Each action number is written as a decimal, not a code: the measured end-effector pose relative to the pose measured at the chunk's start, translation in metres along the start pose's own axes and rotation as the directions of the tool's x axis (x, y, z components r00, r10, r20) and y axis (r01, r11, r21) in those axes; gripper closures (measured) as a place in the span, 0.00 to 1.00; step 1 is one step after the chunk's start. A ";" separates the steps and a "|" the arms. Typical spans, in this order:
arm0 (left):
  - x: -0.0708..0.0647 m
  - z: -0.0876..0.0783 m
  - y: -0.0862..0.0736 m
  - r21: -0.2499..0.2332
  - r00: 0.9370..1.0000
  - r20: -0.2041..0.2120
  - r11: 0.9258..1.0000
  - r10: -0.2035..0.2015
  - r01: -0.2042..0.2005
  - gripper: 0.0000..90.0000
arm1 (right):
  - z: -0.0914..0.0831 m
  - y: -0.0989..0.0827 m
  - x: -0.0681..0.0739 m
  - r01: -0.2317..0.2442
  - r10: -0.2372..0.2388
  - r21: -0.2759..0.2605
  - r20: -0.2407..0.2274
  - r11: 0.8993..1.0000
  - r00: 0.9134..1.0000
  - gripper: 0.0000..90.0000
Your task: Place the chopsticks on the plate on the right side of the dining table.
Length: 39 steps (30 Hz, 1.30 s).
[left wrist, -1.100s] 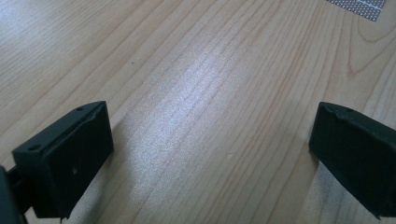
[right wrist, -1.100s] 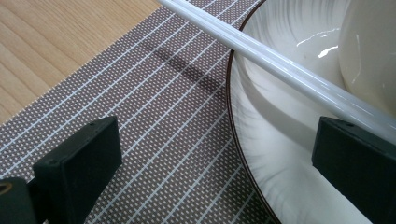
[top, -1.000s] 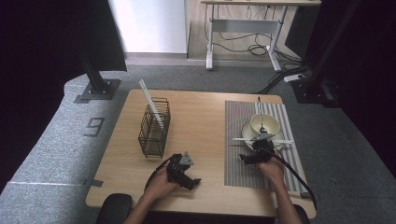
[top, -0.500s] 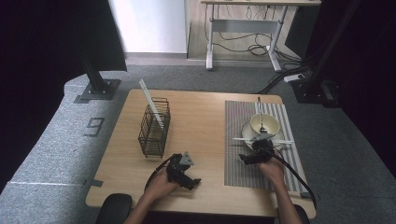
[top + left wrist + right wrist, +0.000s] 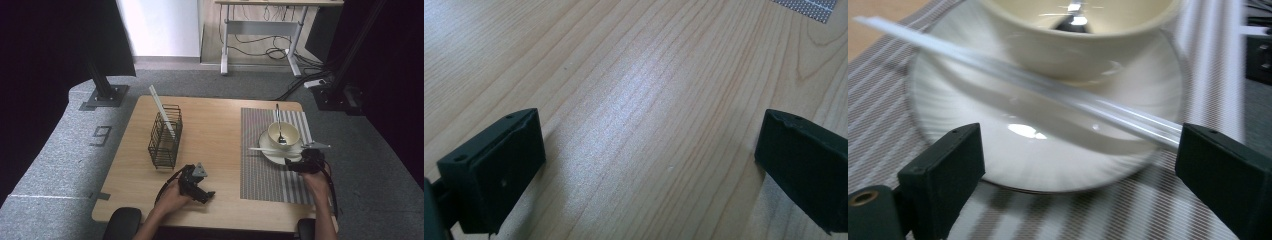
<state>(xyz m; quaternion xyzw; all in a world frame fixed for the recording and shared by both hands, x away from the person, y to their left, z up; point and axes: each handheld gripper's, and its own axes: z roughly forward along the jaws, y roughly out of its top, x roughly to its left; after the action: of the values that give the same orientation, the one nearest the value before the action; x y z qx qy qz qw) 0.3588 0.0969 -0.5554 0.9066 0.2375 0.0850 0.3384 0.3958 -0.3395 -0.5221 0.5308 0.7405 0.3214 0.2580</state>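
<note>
Right claw [image 5: 1078,165] spread wide at the near rim of the saucer [image 5: 1013,165], gripping nothing.
A white stick [image 5: 1018,80] lies across the saucer in front of the cup [image 5: 1073,40], with a spoon [image 5: 279,131] standing in the cup, all on the striped mat [image 5: 265,170]. The left claw [image 5: 649,170] is also spread and empty, low over the bare wooden surface [image 5: 634,75], well apart from the wire basket [image 5: 165,137].

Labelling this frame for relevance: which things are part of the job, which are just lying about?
In the job:
right tool, open
white stick across the plate
plate
bowl

Lying about:
spoon in the bowl
wire basket with another white stick
striped mat
left tool, open over bare table
</note>
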 end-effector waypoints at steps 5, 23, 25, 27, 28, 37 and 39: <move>0.000 0.000 0.000 0.000 1.000 0.000 1.000 0.000 0.000 0.00 | -0.001 -0.006 -0.013 -0.046 0.047 -0.019 0.043 0.999 0.998 0.06; 0.000 0.000 0.000 0.000 1.000 0.000 1.000 0.000 0.000 0.00 | 0.013 -0.019 -0.035 -0.086 0.091 -0.059 0.100 0.995 0.991 0.10; 0.000 0.000 0.000 0.000 1.000 0.000 1.000 0.000 0.000 0.00 | 0.014 -0.020 -0.037 -0.093 0.099 -0.062 0.098 0.994 0.990 0.10; 0.000 0.000 0.000 0.000 1.000 0.000 1.000 0.000 0.000 0.00 | 0.015 -0.020 -0.038 -0.091 0.097 -0.068 0.090 0.994 0.991 0.10; 0.000 0.000 0.000 0.000 1.000 0.000 1.000 0.000 0.000 0.00 | 0.015 -0.020 -0.038 -0.092 0.097 -0.068 0.084 0.993 0.992 0.11; 0.000 0.000 0.000 0.000 1.000 0.000 1.000 0.000 0.000 0.00 | 0.016 -0.020 -0.037 -0.075 0.080 -0.071 0.078 0.995 0.994 0.16; 0.000 0.000 0.000 0.000 1.000 0.000 1.000 0.000 0.000 0.00 | 0.016 -0.020 -0.036 -0.073 0.078 -0.070 0.079 0.995 0.994 0.18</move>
<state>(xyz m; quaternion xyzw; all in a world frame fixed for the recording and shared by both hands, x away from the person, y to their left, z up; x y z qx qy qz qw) 0.3589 0.0969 -0.5554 0.9066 0.2373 0.0851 0.3383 0.4056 -0.3753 -0.5459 0.5621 0.6977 0.3336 0.2933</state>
